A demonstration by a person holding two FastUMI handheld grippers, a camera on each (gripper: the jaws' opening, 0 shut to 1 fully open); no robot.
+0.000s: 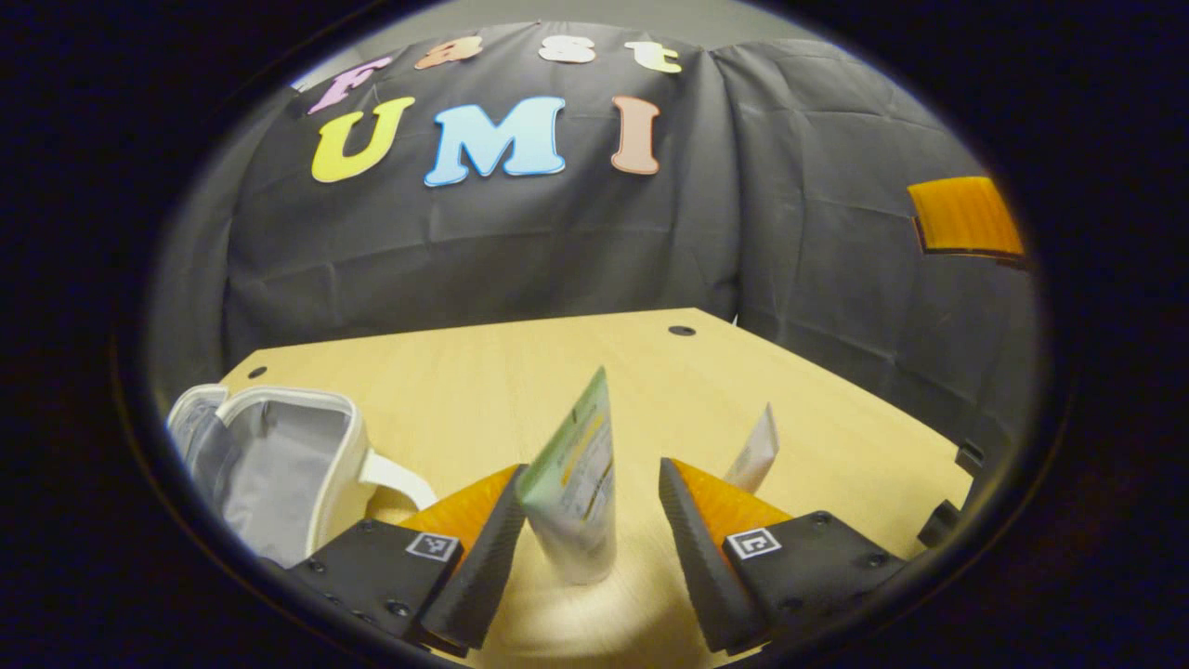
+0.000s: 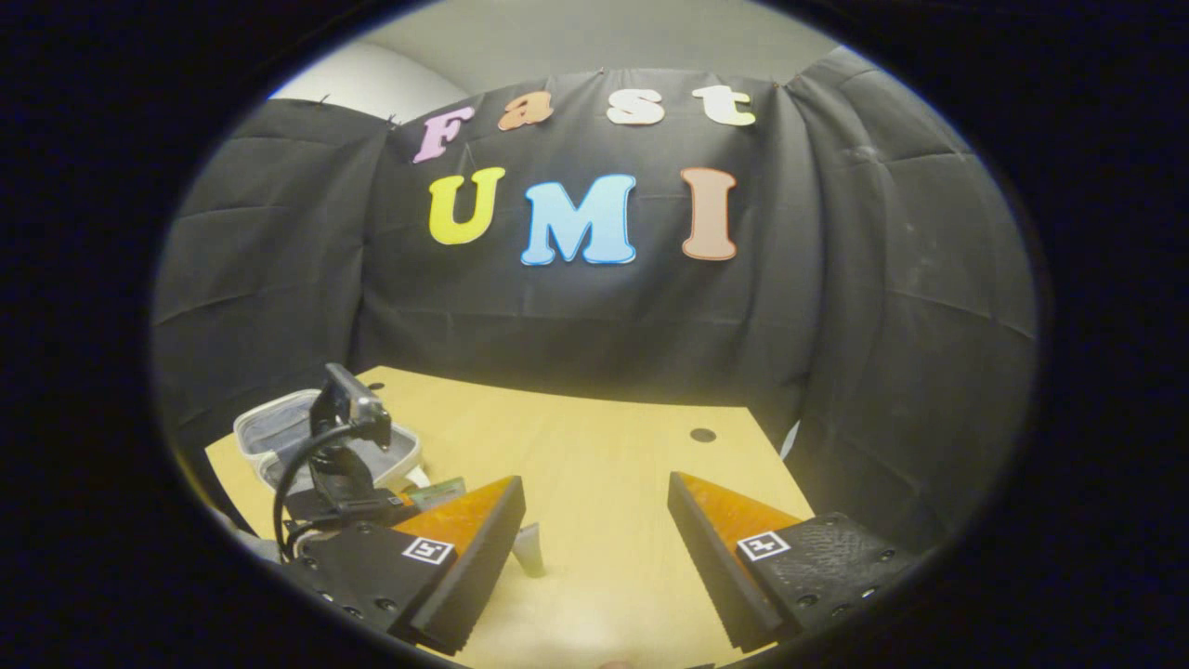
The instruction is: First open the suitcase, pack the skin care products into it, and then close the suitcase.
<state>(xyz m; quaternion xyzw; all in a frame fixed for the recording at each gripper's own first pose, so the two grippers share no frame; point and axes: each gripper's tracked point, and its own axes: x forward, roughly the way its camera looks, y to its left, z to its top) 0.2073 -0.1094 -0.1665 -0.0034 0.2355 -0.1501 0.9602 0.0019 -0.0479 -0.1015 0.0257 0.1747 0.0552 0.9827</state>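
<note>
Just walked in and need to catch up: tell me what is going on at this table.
A person is packing skin care products into a small white case, which lies open on the wooden table. The left hand-held gripper is open around a standing green-and-white tube, one finger touching it, not yet clamped. A second white tube stands behind. The right hand-held gripper hangs open and empty over the table.

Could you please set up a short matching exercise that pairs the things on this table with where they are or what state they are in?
Things:
1. green tube
2. white tube
3. suitcase
4. right gripper

States:
A. lying open, grey lining showing
B. standing between the open left gripper fingers
C. open over bare table
D. behind the left gripper's right finger

Pairs: 1-B, 2-D, 3-A, 4-C
</note>
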